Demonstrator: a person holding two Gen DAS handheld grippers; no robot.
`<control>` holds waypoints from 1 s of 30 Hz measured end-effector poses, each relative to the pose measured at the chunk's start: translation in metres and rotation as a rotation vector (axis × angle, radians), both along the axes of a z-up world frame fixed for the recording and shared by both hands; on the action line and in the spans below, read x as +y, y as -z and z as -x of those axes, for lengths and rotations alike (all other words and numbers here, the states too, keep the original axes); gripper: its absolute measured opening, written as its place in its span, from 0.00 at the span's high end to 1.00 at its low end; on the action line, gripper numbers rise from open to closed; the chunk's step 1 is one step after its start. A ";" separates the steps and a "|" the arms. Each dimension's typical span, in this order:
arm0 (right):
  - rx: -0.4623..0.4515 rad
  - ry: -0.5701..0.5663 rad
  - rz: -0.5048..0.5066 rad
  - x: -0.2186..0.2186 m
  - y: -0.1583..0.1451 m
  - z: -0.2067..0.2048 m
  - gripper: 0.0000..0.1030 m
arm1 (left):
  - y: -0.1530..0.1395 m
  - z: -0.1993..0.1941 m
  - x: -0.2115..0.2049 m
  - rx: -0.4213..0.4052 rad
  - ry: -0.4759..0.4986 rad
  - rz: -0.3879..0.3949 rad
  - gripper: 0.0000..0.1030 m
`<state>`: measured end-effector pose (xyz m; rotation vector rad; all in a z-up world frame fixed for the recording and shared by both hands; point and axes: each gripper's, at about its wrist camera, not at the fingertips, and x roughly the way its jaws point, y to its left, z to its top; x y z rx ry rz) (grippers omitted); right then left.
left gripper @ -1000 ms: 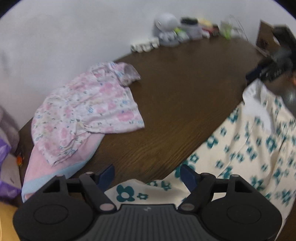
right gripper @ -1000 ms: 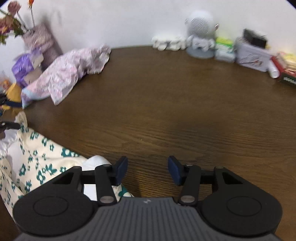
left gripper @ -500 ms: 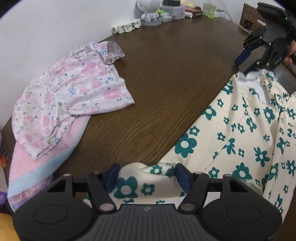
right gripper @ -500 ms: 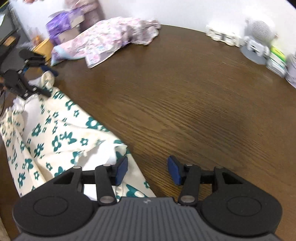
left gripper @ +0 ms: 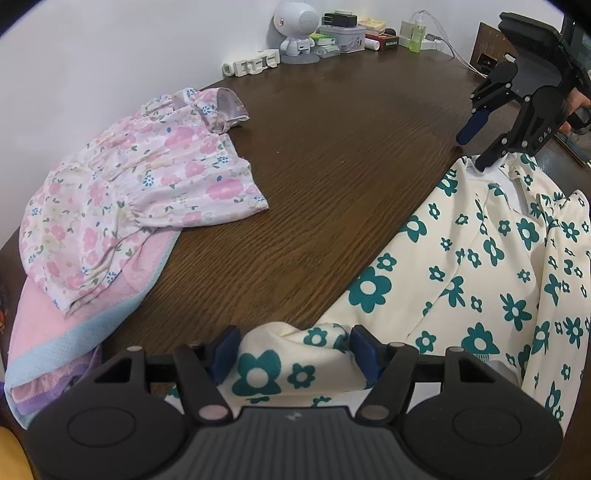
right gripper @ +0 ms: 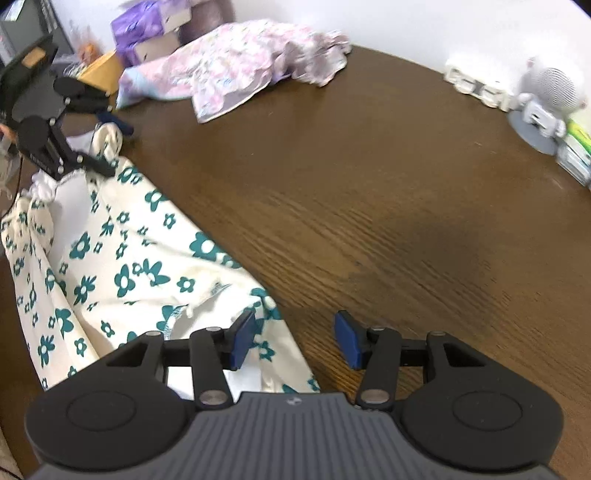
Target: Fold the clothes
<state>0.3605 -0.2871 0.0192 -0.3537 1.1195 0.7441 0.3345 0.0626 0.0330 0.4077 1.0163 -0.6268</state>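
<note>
Big dark wooden table (left gripper: 332,155) takes up most of both views. Spread along its near edge is the cream garment with teal flowers (left gripper: 480,266), lying mostly flat with a few wrinkles, one end bunched up.

Over at the far corner by the wall there's a pile of pink floral clothes (left gripper: 147,192) sitting on top of a folded pink cloth with a light blue edge (left gripper: 74,332). Well apart from the cream piece.

Back along the wall: a little white robot-looking speaker (left gripper: 297,29), a row of small white blocks (left gripper: 251,66), and some boxes and bottles I can't really make out.

The left gripper (left gripper: 293,350) has a puffed-up fold of the cream fabric sitting between its blue pads (left gripper: 364,354). The fabric fills the gap and touches both pads, so it looks clamped on that fold.

The right gripper (right gripper: 293,339) is at the other end of the garment. Its jaws stand apart, one finger over the fabric edge, the other over bare wood, nothing pinched between them.
</note>
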 end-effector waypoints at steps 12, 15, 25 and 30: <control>-0.233 -0.177 0.263 0.054 -0.009 0.052 0.96 | -0.027 0.069 -0.027 -0.319 0.086 -0.057 0.87; -0.443 -0.216 0.339 0.060 -0.021 0.097 0.96 | -0.032 0.120 -0.028 -0.537 0.122 -0.110 0.86; -0.785 -0.339 0.481 0.066 0.021 0.255 0.98 | 0.025 0.247 -0.043 -0.707 0.228 -0.272 0.86; -0.776 -0.286 0.495 0.062 0.034 0.271 0.98 | 0.029 0.252 -0.042 -0.687 0.163 -0.272 0.75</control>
